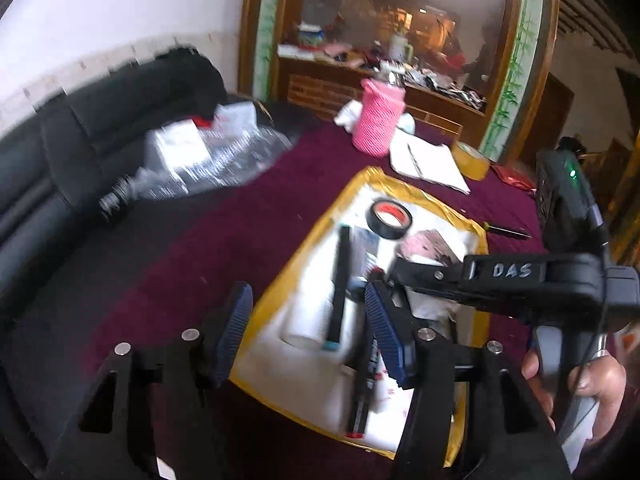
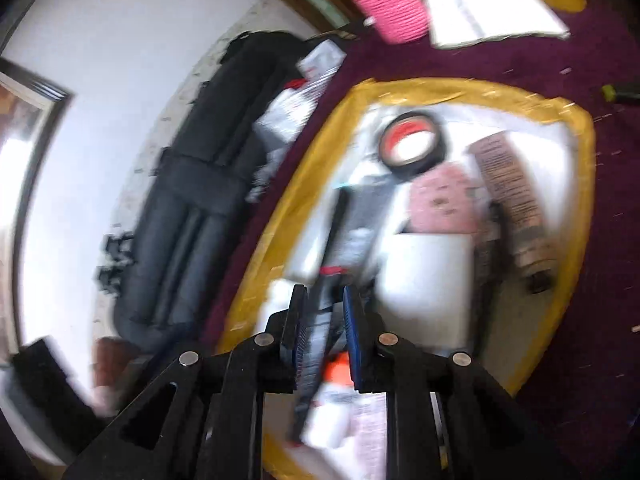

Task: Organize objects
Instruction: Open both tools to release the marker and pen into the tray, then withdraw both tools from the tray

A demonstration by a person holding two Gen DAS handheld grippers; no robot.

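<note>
A white tray with a yellow taped rim (image 1: pixel 360 178) (image 2: pixel 460 88) lies on the maroon tablecloth. In it are a black tape roll (image 1: pixel 389 218) (image 2: pixel 412 148), a black marker (image 1: pixel 340 280), a white tube (image 1: pixel 312 320), a pink packet (image 2: pixel 444 200) and a brown tube (image 2: pixel 516 200). My left gripper (image 1: pixel 306 300) hangs open above the tray's near left part with nothing between its pads. My right gripper (image 2: pixel 324 300) is low over the tray with its jaws slightly apart. A second dark marker (image 2: pixel 316 344) shows through that gap, and the pads do not visibly press on it.
A pink knitted holder (image 1: pixel 378 120), an open notebook (image 1: pixel 430 164) and a yellow tape roll (image 1: pixel 472 160) stand beyond the tray. A screwdriver (image 1: pixel 504 230) lies to its right. Crinkled plastic packaging (image 1: pixel 200 160) and a black sofa (image 1: pixel 80 140) are on the left. A hand (image 1: pixel 600 380) holds the right gripper.
</note>
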